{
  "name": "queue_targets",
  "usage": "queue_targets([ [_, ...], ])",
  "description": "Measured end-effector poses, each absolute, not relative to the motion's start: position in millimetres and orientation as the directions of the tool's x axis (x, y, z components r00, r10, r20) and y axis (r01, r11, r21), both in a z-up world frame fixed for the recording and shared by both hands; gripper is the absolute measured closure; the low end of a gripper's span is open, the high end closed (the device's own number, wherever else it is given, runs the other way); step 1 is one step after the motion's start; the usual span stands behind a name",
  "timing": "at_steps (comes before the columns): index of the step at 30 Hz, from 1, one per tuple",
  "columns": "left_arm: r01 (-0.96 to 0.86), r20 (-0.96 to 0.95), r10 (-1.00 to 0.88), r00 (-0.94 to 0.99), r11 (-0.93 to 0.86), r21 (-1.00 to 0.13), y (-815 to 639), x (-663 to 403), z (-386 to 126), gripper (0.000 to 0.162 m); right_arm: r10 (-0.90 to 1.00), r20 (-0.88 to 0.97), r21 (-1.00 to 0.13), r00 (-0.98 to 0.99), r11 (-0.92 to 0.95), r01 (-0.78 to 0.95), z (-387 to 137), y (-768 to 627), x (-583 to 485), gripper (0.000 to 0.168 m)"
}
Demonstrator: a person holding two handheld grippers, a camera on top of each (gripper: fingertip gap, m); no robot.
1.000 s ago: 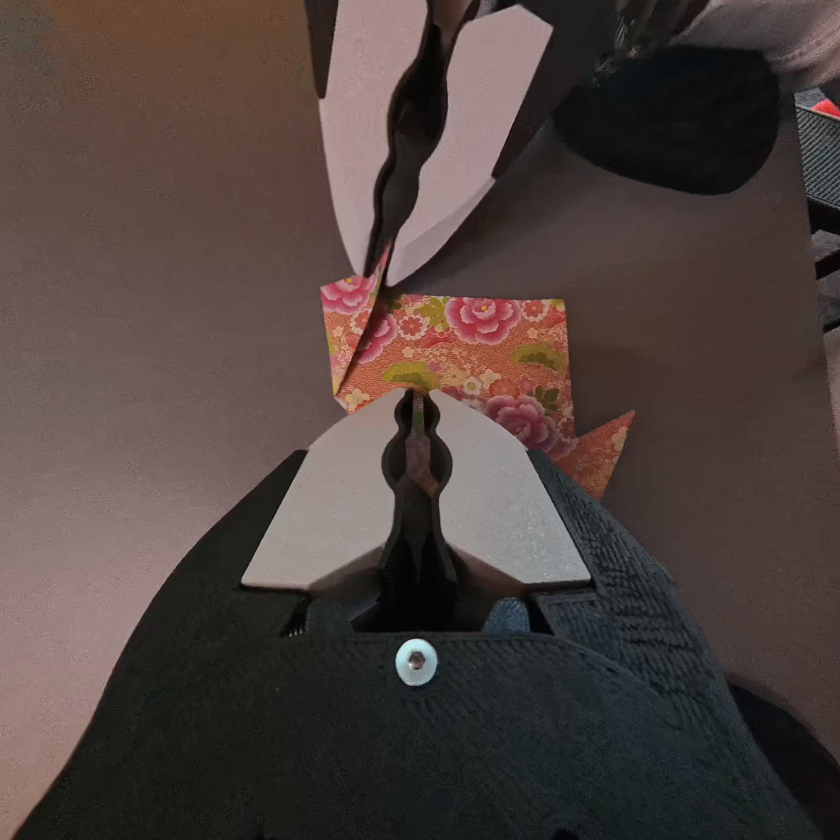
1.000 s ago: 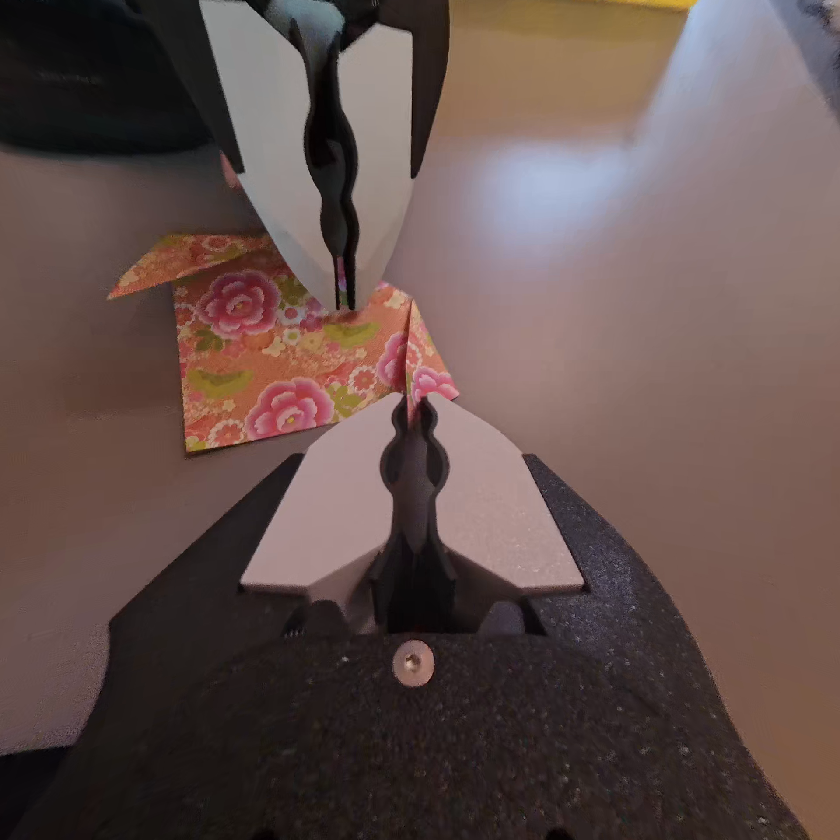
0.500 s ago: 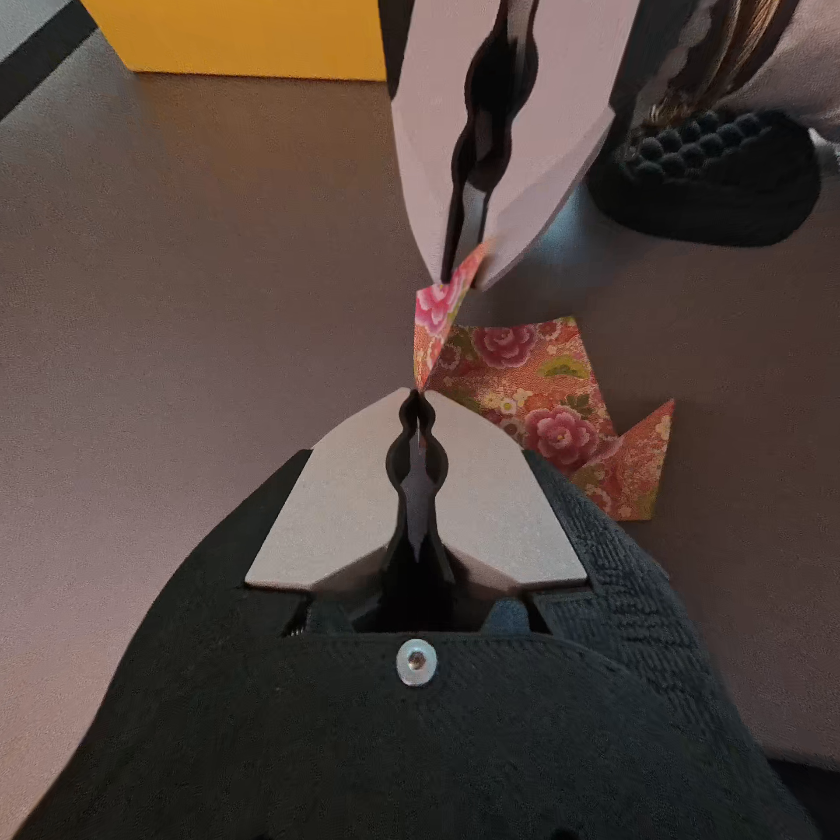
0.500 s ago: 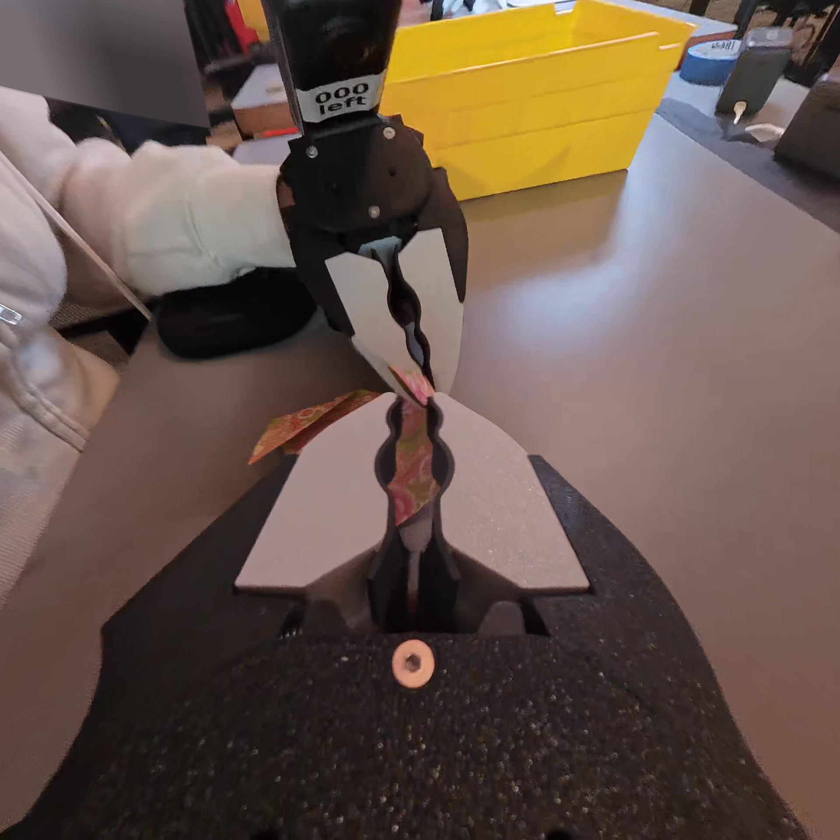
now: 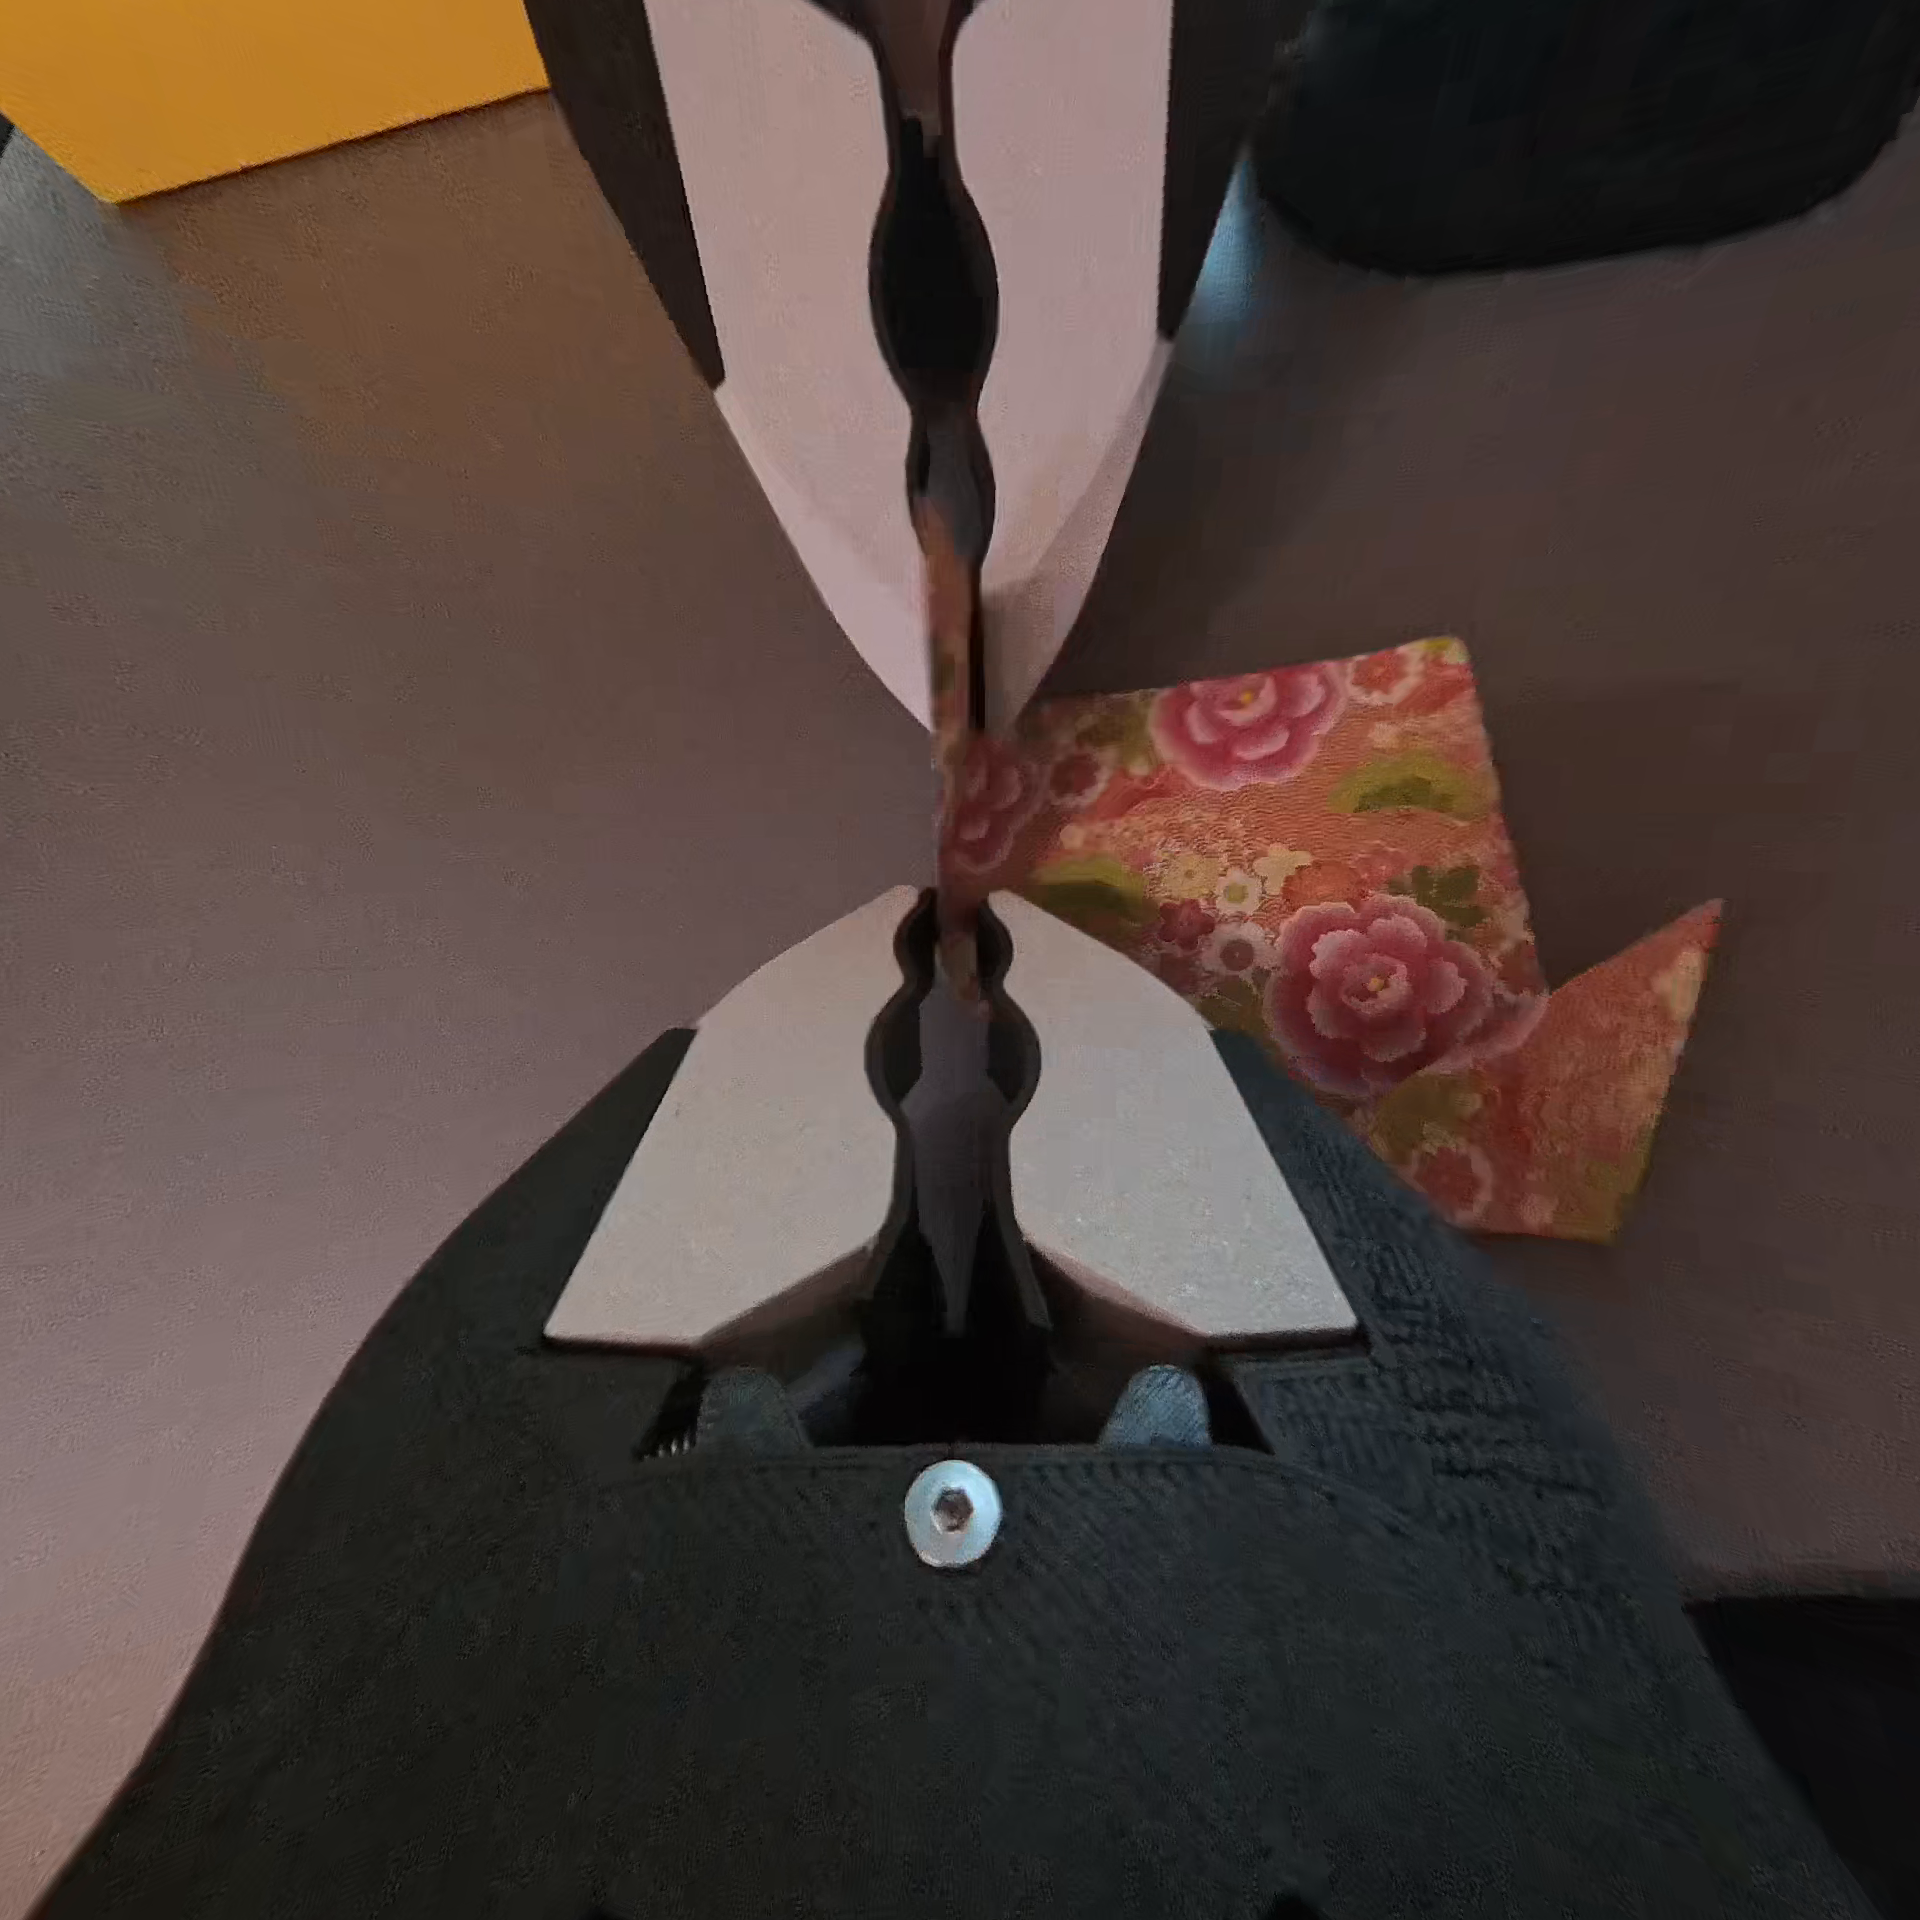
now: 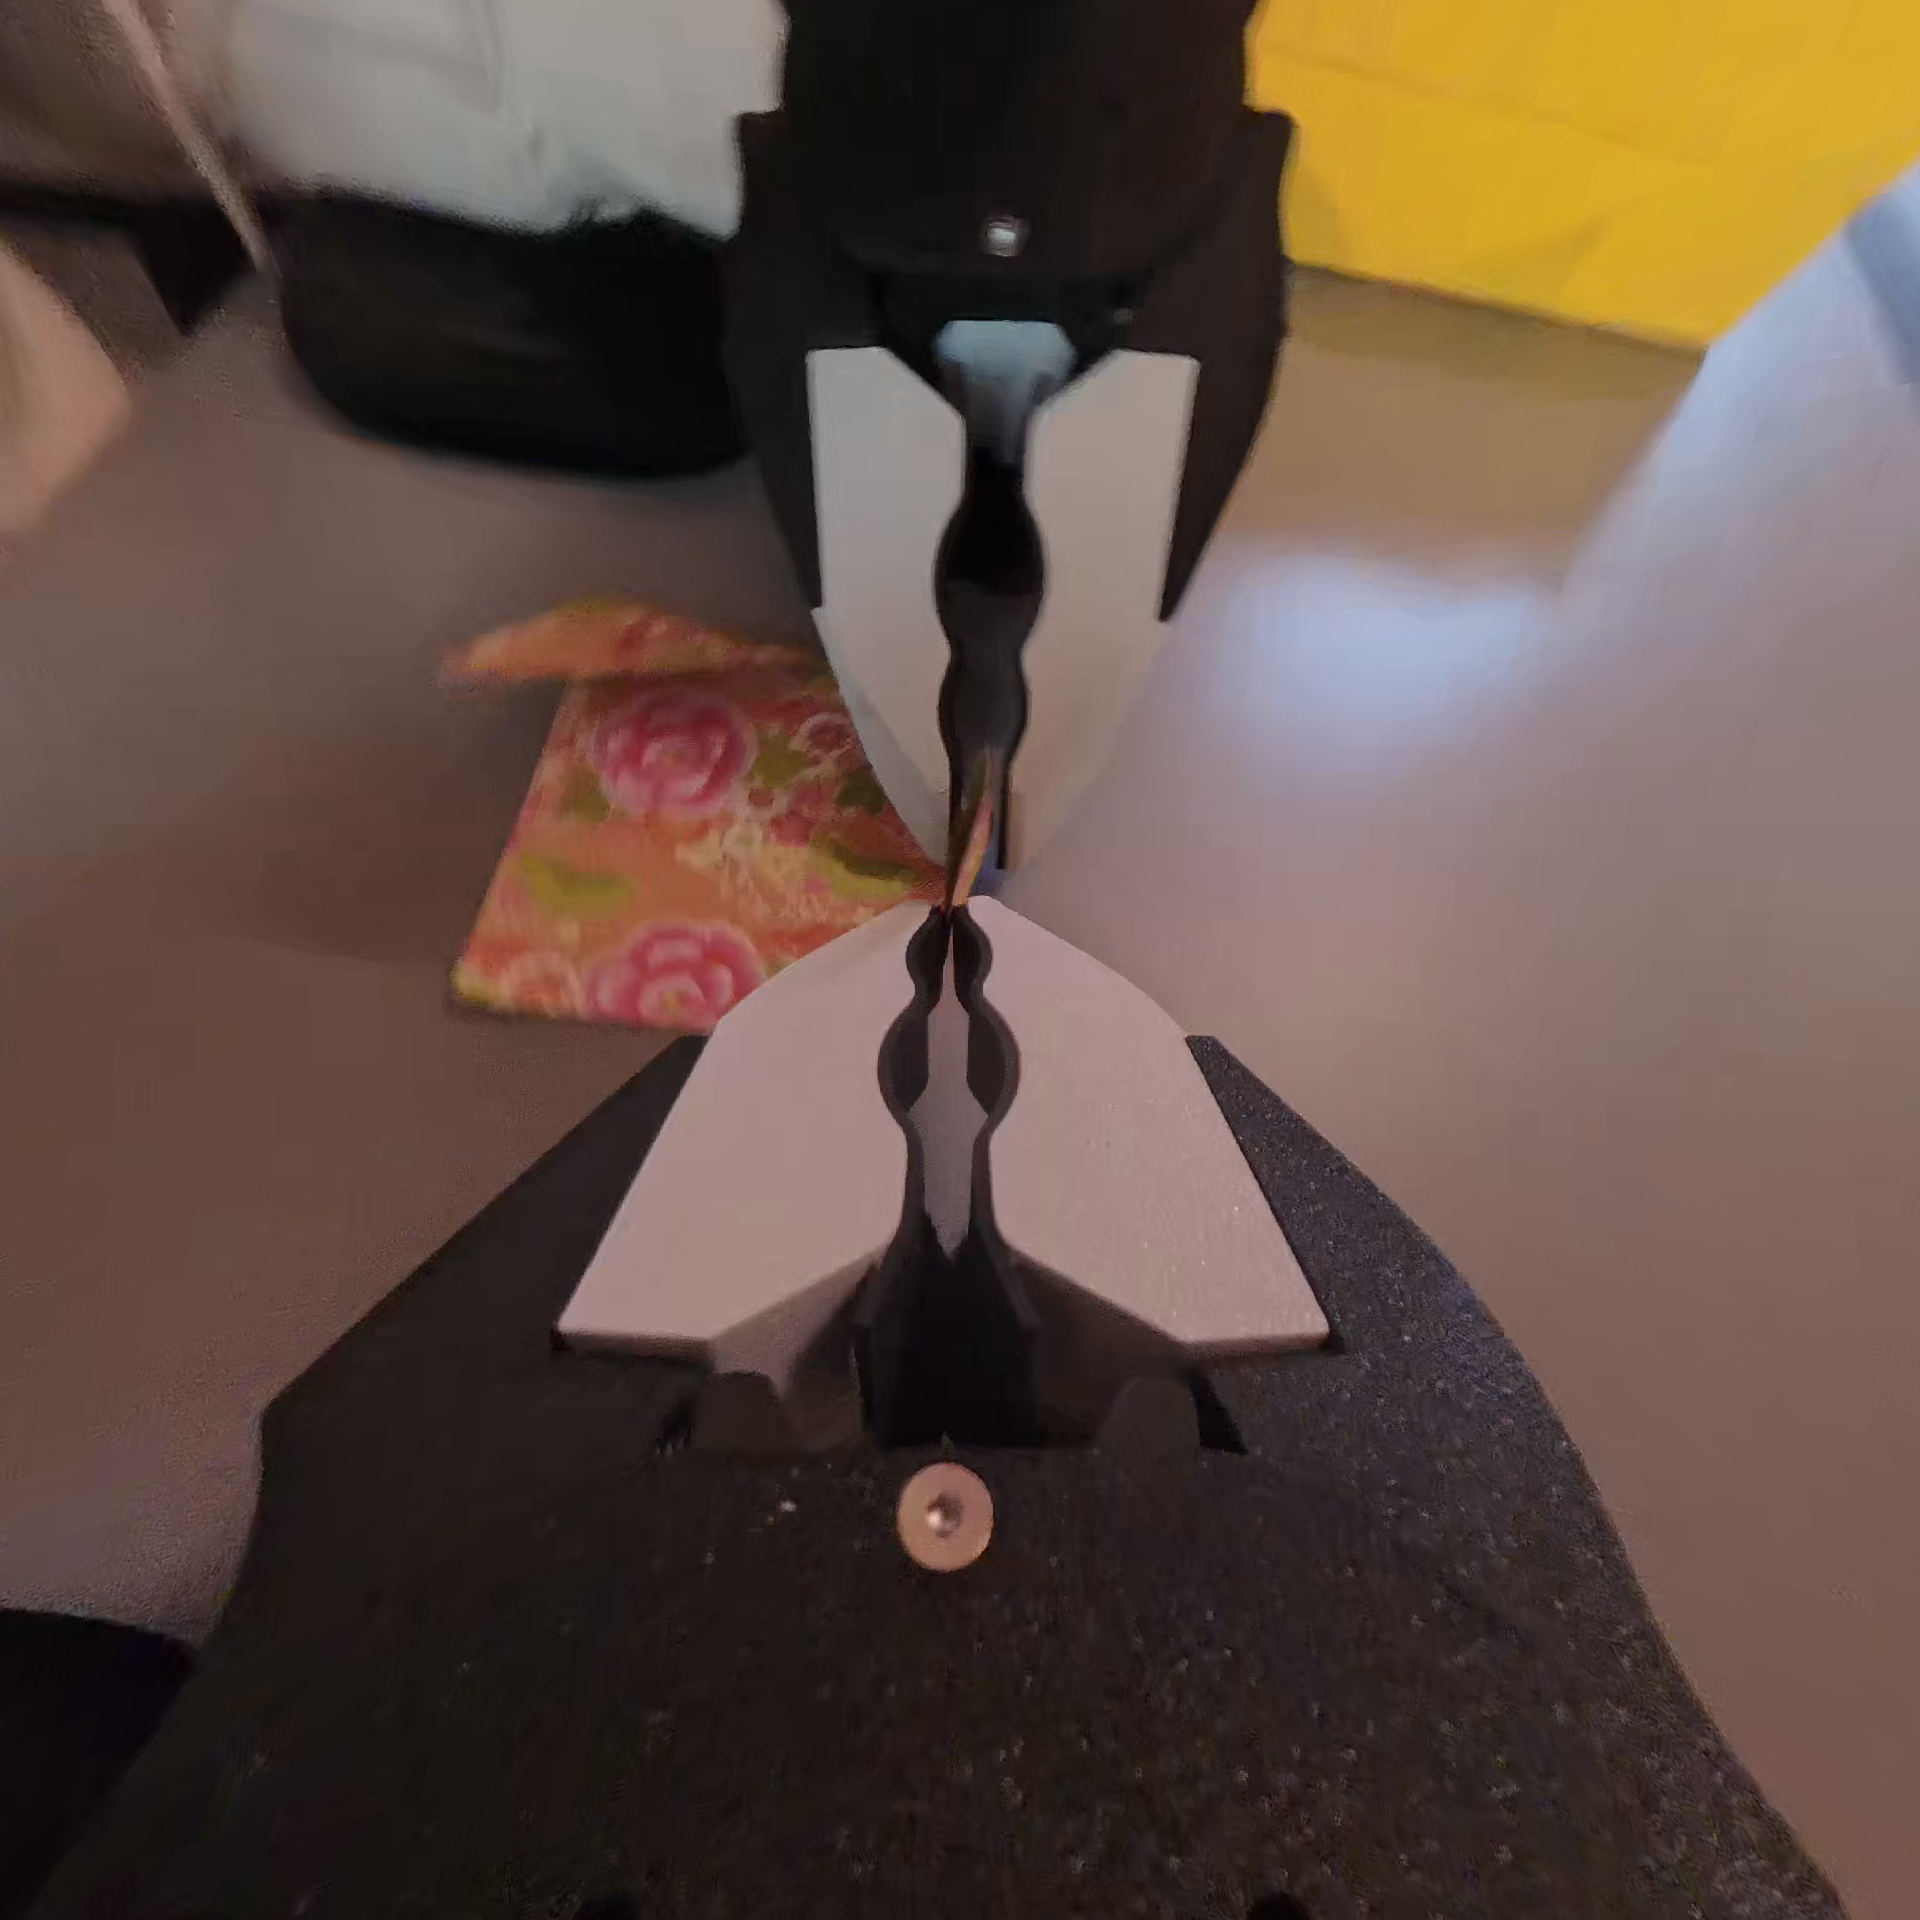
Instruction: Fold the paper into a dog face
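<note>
The floral orange-and-pink paper [image 5: 1299,883] lies partly folded on the brown table, with one pointed flap [image 5: 1558,1091] sticking out at its right. My left gripper [image 5: 956,909] is shut on the paper's raised left edge. My right gripper [image 5: 956,707] faces it from above, tip to tip, and is shut on the same raised edge. In the right wrist view my right gripper [image 6: 951,920] pinches that edge, the left gripper [image 6: 982,842] is just beyond, and the paper [image 6: 665,862] spreads to the left with its flap [image 6: 623,649] lifted.
A yellow bin [image 6: 1558,135] stands at the back of the table and also shows in the left wrist view [image 5: 260,83]. A black rounded object [image 6: 499,343] lies behind the paper, next to a white sleeve [image 6: 499,104]. The brown table [image 5: 364,727] surrounds the paper. The tips of both grippers are at nearly the same place.
Both grippers have kept their hold on the paper's edge and drawn closer, tip to tip. The pinched edge now stands upright between them, and both views sit lower over the table.
</note>
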State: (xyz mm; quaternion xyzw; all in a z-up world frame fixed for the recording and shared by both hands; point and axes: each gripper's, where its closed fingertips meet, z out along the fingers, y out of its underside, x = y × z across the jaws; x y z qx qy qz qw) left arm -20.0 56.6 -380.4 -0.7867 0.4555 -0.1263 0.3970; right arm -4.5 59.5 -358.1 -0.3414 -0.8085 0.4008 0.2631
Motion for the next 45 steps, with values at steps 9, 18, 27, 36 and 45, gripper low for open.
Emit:
queue_targets([
  [9, -0.628, -0.194, -0.815, 0.545, -0.244, -0.739, 46, -37, -379, 0.145, 0.508, 0.595, -0.572, -0.623, 0.812, 0.116, -362, 40, 8, 0.168],
  [18, -0.602, -0.133, -0.807, 0.575, -0.307, -0.737, 47, -35, -382, 0.155, 0.336, 0.679, -0.414, -0.652, 0.910, 0.037, -370, 23, 10, 0.168],
  [27, -0.610, -0.151, -0.802, 0.578, -0.302, -0.732, 46, -32, -383, 0.162, 0.311, 0.629, -0.411, -0.713, 0.911, 0.035, -371, 5, 2, 0.168],
  [36, -0.577, -0.087, -0.798, 0.596, -0.350, -0.738, 46, -32, -383, 0.162, 0.302, 0.498, -0.422, -0.813, 0.903, 0.077, -373, -6, -6, 0.168],
  [45, -0.527, 0.000, -0.782, 0.623, -0.420, -0.739, 46, -32, -384, 0.162, 0.174, 0.426, -0.290, -0.888, 0.956, 0.048, -380, -10, -7, 0.168],
])
